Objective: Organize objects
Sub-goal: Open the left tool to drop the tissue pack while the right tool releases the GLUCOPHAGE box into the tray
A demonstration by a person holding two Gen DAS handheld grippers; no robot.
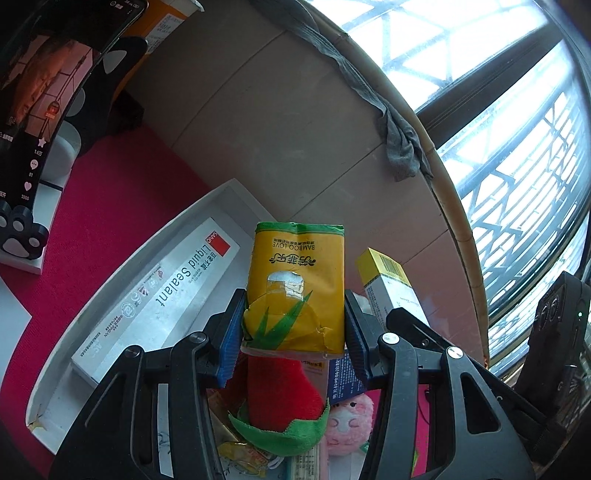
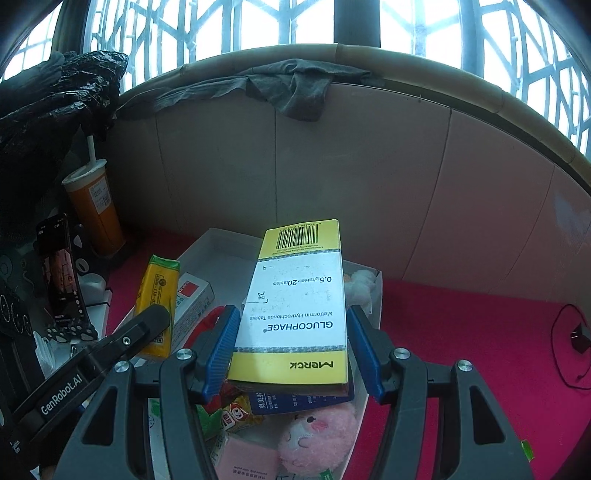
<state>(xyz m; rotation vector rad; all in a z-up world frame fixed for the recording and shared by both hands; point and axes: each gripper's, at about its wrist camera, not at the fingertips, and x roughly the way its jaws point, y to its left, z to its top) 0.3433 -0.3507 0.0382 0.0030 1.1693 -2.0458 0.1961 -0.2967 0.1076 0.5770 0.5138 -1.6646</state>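
Left jaws pinching tissue pack, right jaws pinching medicine box, red cloth, barred windows.

Daylight pours in from the barred windows ahead of me, so bright that the panes blow out to white and the bars stand as dark silhouettes. Against that glare the padded wall below sits muted and slightly hazy, with a cool bluish cast. Everything nearer me is evenly lit, with soft shadows and little contrast. Both my views bend hard at the edges, curving the window frames, and the corners fall to black. Print on the yellow tissue pack and the medicine box reads sharp; the phone screen at the left rim is smeared and stretched.
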